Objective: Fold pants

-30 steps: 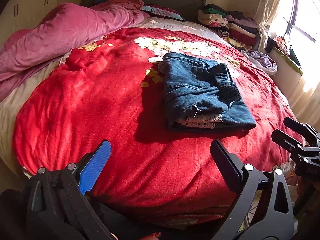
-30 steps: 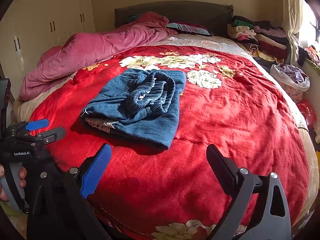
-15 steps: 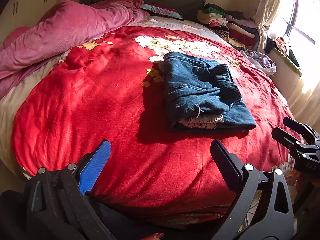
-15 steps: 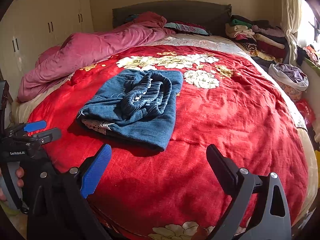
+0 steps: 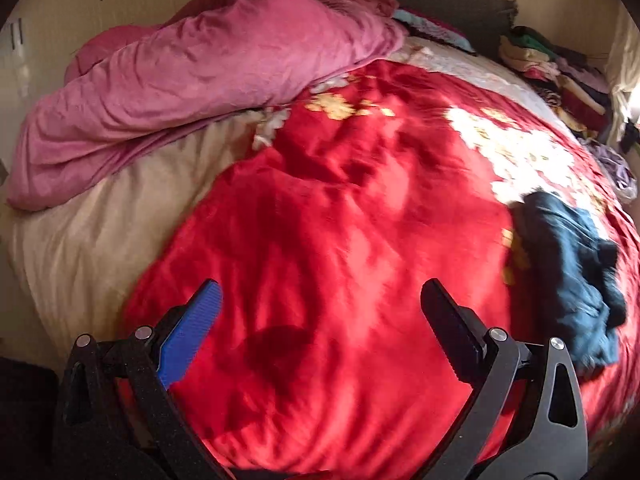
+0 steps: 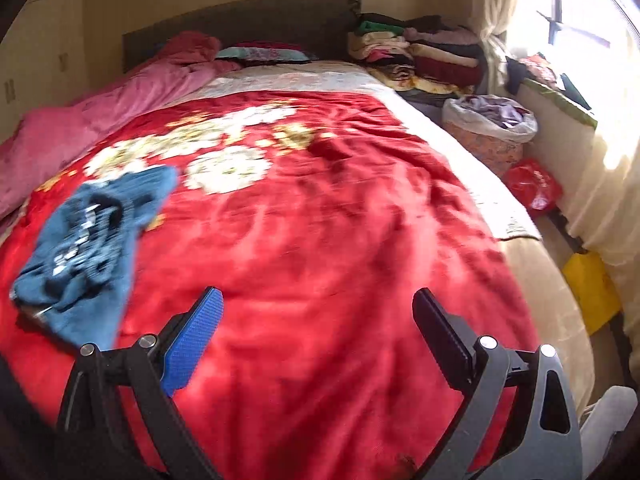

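Observation:
The folded blue denim pants point(image 5: 568, 276) lie on the red flowered bedspread point(image 5: 340, 240), at the far right of the blurred left wrist view. They also show at the left of the right wrist view point(image 6: 92, 240). My left gripper point(image 5: 322, 300) is open and empty over the bedspread, well left of the pants. My right gripper point(image 6: 318, 308) is open and empty over the bedspread point(image 6: 340, 220), right of the pants. Neither gripper touches the pants.
A pink quilt point(image 5: 192, 72) is heaped at the bed's back left. Stacked folded clothes point(image 6: 416, 52) sit by the headboard. A bag of clothes point(image 6: 488, 124), a red bag point(image 6: 532, 188) and a yellow object point(image 6: 592, 288) stand beside the bed near the window.
Both grippers have swung apart: the left view turned left, the right view turned right. The pants slid to the edge of each view. Both stay open and empty.

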